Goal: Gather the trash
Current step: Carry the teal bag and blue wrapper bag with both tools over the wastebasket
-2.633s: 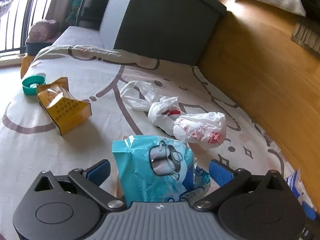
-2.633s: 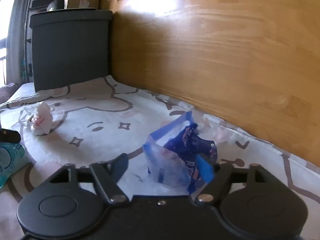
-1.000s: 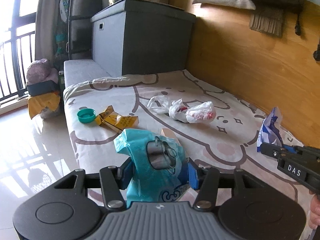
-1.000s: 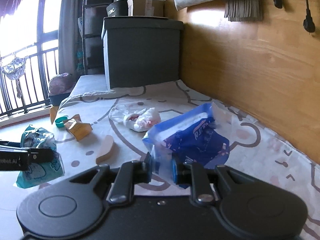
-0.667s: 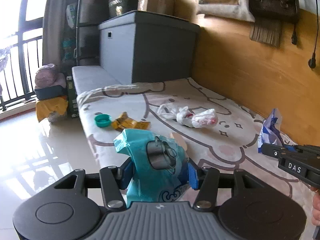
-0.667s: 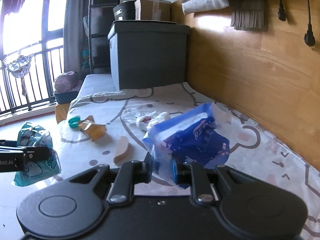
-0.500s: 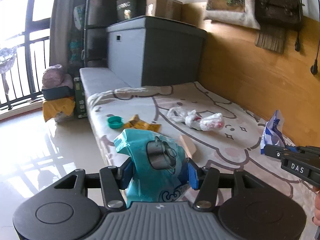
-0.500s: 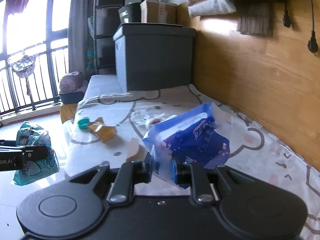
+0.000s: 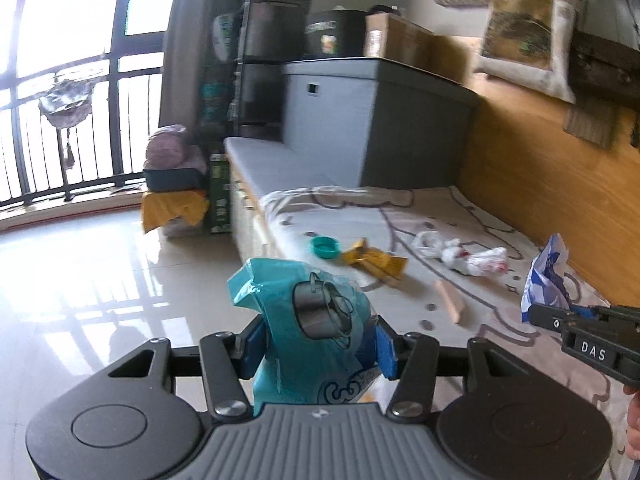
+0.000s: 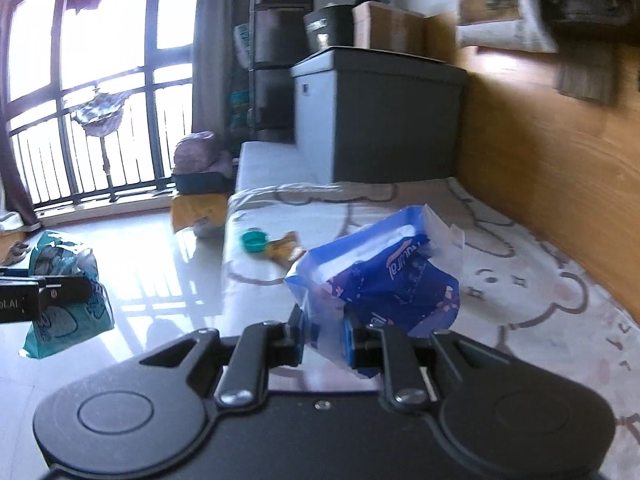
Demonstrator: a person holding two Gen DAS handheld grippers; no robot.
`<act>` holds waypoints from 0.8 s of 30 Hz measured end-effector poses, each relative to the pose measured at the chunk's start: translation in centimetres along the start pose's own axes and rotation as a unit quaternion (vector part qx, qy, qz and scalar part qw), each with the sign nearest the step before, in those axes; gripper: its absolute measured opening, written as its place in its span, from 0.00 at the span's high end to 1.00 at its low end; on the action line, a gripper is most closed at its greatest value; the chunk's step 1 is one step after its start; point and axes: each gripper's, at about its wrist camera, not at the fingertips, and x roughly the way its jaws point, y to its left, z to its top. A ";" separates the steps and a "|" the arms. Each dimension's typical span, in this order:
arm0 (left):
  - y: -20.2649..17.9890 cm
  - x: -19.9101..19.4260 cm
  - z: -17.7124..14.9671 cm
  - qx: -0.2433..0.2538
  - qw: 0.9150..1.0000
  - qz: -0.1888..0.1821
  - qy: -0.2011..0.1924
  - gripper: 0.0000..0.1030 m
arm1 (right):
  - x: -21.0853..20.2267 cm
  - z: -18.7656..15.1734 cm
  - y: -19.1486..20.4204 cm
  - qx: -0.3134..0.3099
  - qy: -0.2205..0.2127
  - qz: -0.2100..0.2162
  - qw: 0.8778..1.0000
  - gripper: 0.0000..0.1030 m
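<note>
Two pieces of trash already pinched and lifted clear of the bed [image 9: 500,320]: teal packet [image 9: 308,328] clamped between the blue pads of the left gripper [image 9: 318,348], hanging out over the glossy floor [image 9: 80,280]; blue wrapper [image 10: 380,276] nipped at its lower edge by the near-closed fingers of the right gripper [image 10: 324,338], held above the patterned sheet. More litter waiting on the bed: a teal cap [image 9: 326,247] near the bed's edge, a yellow packet [image 9: 374,261] just beside it, a crumpled white bag [image 9: 464,254] farther toward the wooden wall, and a pale flat piece [image 9: 450,306] lying nearer the camera. No bin or bag for the trash anywhere in either view, so no telling where the carry ends. Main risk, as judged from here: thin crinkly film slipping out of the right-hand pinch, since only a narrow margin of the wrapper sits between the pads and the bulk hangs forward of them. Similar worry on the left, where the teal packet bulges above the pads and could squeeze upward and out under a jolt. Blur across both views suggests brisk movement, which would make either slip likelier. Also possible: the two grippers knocking together, being near one another.
</note>
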 end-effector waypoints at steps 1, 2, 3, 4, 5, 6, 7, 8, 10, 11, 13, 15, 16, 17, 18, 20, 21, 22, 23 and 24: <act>0.6 -0.2 0.0 -0.003 1.000 0.004 0.000 0.47 | 0.1 0.0 0.7 -0.003 0.002 0.007 1.000 0.81; 1.3 -0.5 -0.1 -0.007 1.000 0.009 0.000 0.47 | 0.2 -0.1 1.3 -0.006 0.004 0.013 1.000 0.81; 1.9 -0.6 -0.2 -0.010 1.000 0.013 0.000 0.47 | 0.4 -0.1 2.0 -0.009 0.006 0.020 1.000 0.81; 2.6 -0.8 -0.4 -0.013 1.000 0.016 0.000 0.47 | 0.5 -0.2 2.6 -0.013 0.007 0.028 0.999 0.81; 3.3 -0.9 -0.6 -0.017 1.000 0.020 0.001 0.47 | 0.7 -0.3 3.2 -0.016 0.009 0.036 0.999 0.81; 3.9 -1.0 -0.7 -0.021 1.000 0.023 0.002 0.47 | 0.9 -0.3 3.7 -0.019 0.011 0.041 0.999 0.81; 4.6 -1.1 -0.9 -0.024 0.999 0.026 0.003 0.47 | 1.1 -0.5 4.4 -0.025 0.014 0.046 0.999 0.81; 5.3 -1.2 -1.1 -0.029 0.999 0.030 0.004 0.47 | 1.4 -0.5 5.0 -0.031 0.017 0.049 0.998 0.81; 6.7 -1.2 -1.5 -0.038 0.999 0.037 0.008 0.47 | 1.9 -0.7 6.3 -0.043 0.023 0.056 0.997 0.81; 7.4 -1.3 -1.8 -0.041 0.998 0.040 0.010 0.47 | 2.2 -0.7 6.9 -0.049 0.026 0.060 0.997 0.81; 8.6 -1.2 -2.3 -0.048 0.998 0.047 0.014 0.47 | 2.7 -0.9 8.1 -0.059 0.030 0.071 0.995 0.81; 9.8 -0.9 -2.8 -0.054 0.997 0.052 0.018 0.47 | 3.3 -1.2 9.2 -0.068 0.034 0.083 0.994 0.81; 10.2 -0.7 -3.0 -0.056 0.997 0.055 0.020 0.47 | 3.6 -1.4 9.8 -0.072 0.037 0.090 0.993 0.81; 10.7 -0.5 -3.3 -0.059 0.996 0.056 0.022 0.47 | 3.9 -1.6 10.3 -0.077 0.040 0.098 0.991 0.81; 11.1 -0.2 -3.6 -0.061 0.996 0.058 0.026 0.47 | 4.3 -1.8 11.0 -0.084 0.043 0.106 0.990 0.81; 12.0 0.6 -4.2 -0.065 0.995 0.061 0.033 0.47 | 5.5 -2.4 12.3 -0.095 0.055 0.122 0.986 0.81; 12.4 0.9 -4.5 -0.067 0.995 0.062 0.037 0.47 | 6.3 -2.7 12.9 -0.101 0.063 0.131 0.984 0.81; 12.8 1.4 -4.9 -0.069 0.995 0.063 0.041 0.47 | 7.0 -3.0 13.5 -0.108 0.070 0.136 0.982 0.81; 13.2 1.9 -5.2 -0.071 0.994 0.064 0.046 0.47 | 7.7 -3.4 14.2 -0.115 0.077 0.143 0.980 0.81; 13.6 2.4 -5.6 -0.073 0.994 0.064 0.051 0.47 | 8.5 -3.7 14.8 -0.122 0.086 0.149 0.978 0.81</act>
